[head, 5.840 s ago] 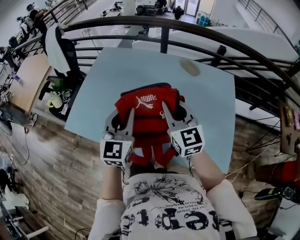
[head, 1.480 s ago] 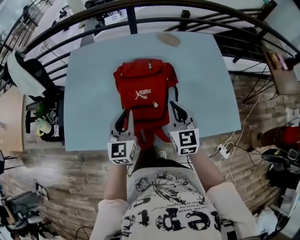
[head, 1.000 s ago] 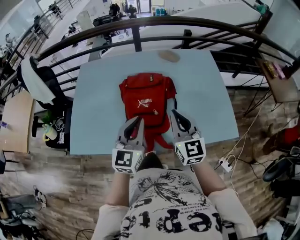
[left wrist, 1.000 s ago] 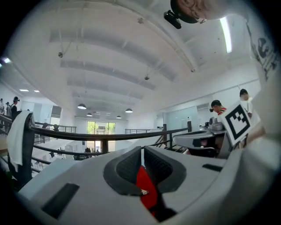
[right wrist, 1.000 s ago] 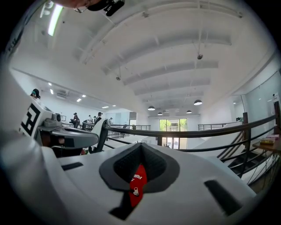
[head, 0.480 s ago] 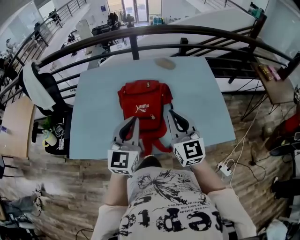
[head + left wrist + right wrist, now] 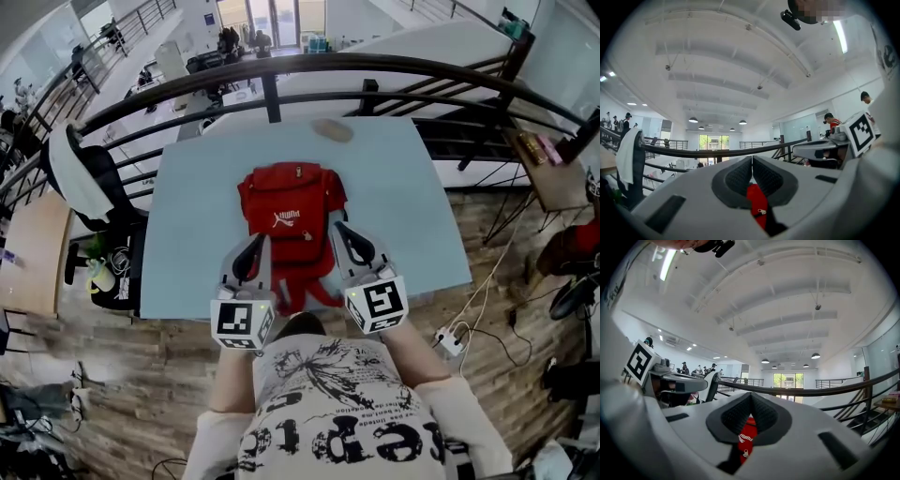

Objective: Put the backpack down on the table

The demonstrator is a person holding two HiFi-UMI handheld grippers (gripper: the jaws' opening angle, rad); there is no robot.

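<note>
- White PUMA wordmark point(image 7: 287, 218) with leaping-cat logo on the red backpack point(image 7: 305, 192). It sits ahead of and between the tips of the left gripper point(image 7: 259, 241) and right gripper point(image 7: 337, 228), upside down in the head view.
- Same wordmark shows in the right gripper view, below the pads.
- Black-and-white square code on each marker cube point(image 7: 240, 322).
- T-shirt point(image 7: 337, 412): large black lettering, not readable with certainty.

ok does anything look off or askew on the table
Nothing much: the red backpack lies flat, roughly square to the table, its straps trailing to the near edge. One brownish patch sits near the far edge; can't tell what it is.
</note>
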